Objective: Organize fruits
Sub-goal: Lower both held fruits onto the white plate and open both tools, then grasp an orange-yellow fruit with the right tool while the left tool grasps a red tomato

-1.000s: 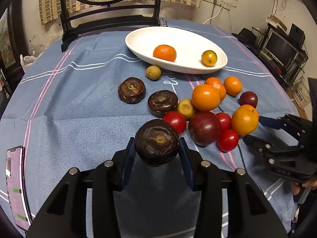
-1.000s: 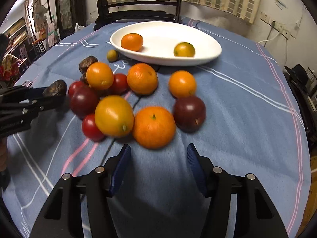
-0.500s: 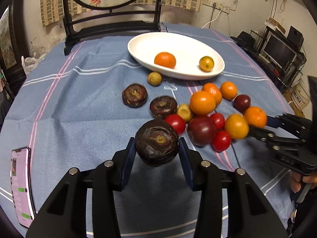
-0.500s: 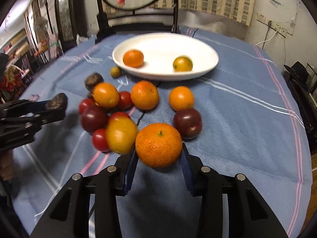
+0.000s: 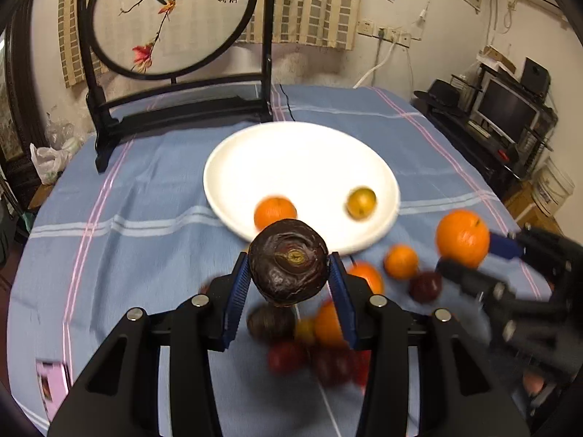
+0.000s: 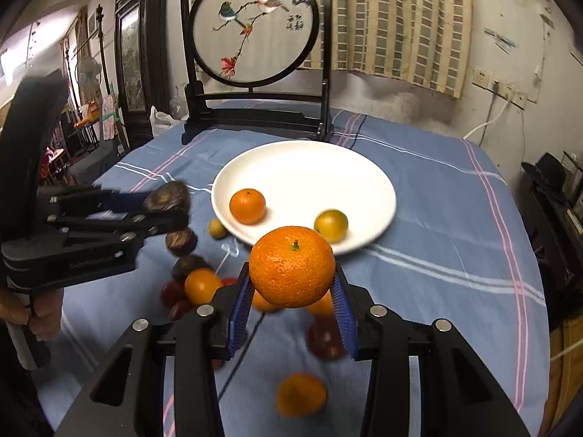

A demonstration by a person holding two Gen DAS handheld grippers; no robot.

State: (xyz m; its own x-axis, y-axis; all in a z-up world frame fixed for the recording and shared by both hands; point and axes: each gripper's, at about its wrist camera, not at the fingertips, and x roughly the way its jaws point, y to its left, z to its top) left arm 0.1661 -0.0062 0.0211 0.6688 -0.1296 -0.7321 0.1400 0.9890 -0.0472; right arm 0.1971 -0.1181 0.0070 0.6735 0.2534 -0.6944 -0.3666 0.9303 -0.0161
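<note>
Both grippers lifted above the table, each clamped on one fruit.

Nearest in the left wrist view, the left gripper (image 5: 289, 284) pinches a dark, wrinkled purple fruit (image 5: 288, 265) between its blue pads, clear of the blue striped tablecloth (image 5: 138, 240). In the right wrist view, the right gripper (image 6: 293, 307) has just closed its jaws on a large orange (image 6: 292, 266), which its pads squeeze from both sides, raised off the cloth. Below and between the grippers a blurred cluster of loose fruit (image 5: 320, 342), red, orange and dark, lies on the cloth near the table's near edge. Beyond it, toward the table's middle, the white plate (image 6: 313, 167) carries a small orange (image 6: 247, 205) and a yellow-green fruit (image 6: 331, 225), apart from each other near its near rim. At the far edge stands a round embroidered screen (image 6: 255, 32) in a black stand.
</note>
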